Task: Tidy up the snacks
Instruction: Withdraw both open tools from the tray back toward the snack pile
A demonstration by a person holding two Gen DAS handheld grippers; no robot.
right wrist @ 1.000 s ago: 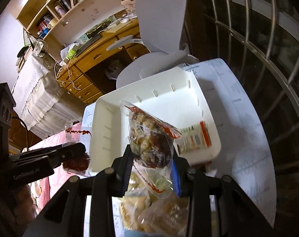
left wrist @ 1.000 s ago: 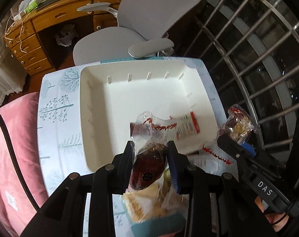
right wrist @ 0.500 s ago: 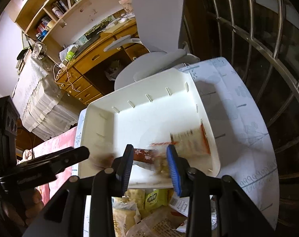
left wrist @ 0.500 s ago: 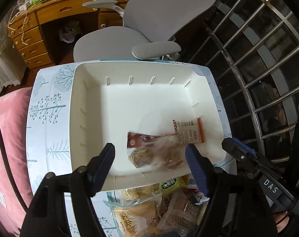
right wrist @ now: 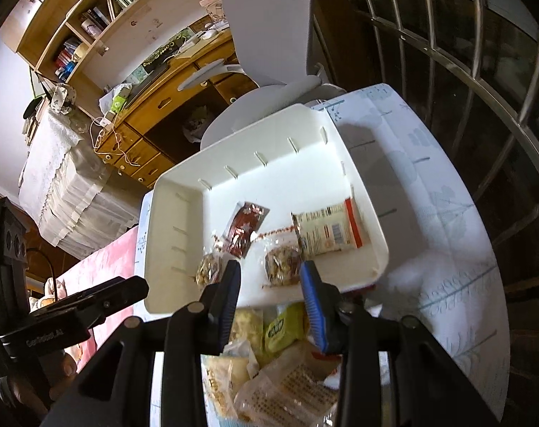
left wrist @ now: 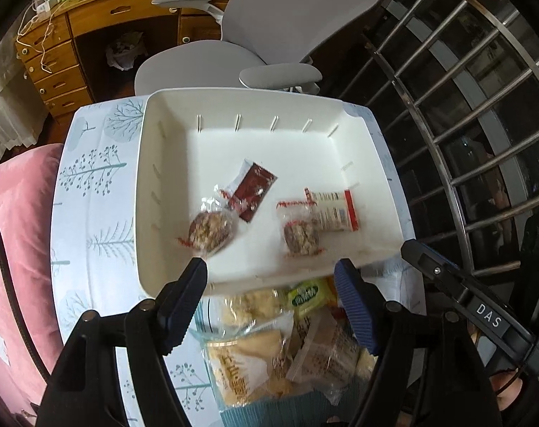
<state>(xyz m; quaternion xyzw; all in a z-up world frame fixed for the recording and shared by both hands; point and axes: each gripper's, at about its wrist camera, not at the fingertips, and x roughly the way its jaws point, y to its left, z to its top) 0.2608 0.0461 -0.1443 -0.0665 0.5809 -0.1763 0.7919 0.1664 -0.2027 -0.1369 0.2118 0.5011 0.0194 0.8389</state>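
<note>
My left gripper (left wrist: 271, 270) has its jaws spread wide with nothing between them, positioned over the near rim of the white tray (left wrist: 146, 192). My right gripper (right wrist: 269, 279) also has parted jaws holding nothing, over the same near rim. Four snack packets lie inside the tray: a round nut cake in clear wrap (left wrist: 209, 231) toward the tray's near left, a dark red sachet (left wrist: 253, 192) just behind it and touching its wrapper, a second round nut cake (left wrist: 299, 236) toward the near right, and a white packet with a red edge (left wrist: 335, 210) just beside that one, against the tray's right wall. A pile of unsorted snack bags (left wrist: 269, 341) sits just in front of the tray, on the tree-print tablecloth (left wrist: 91, 185).
</note>
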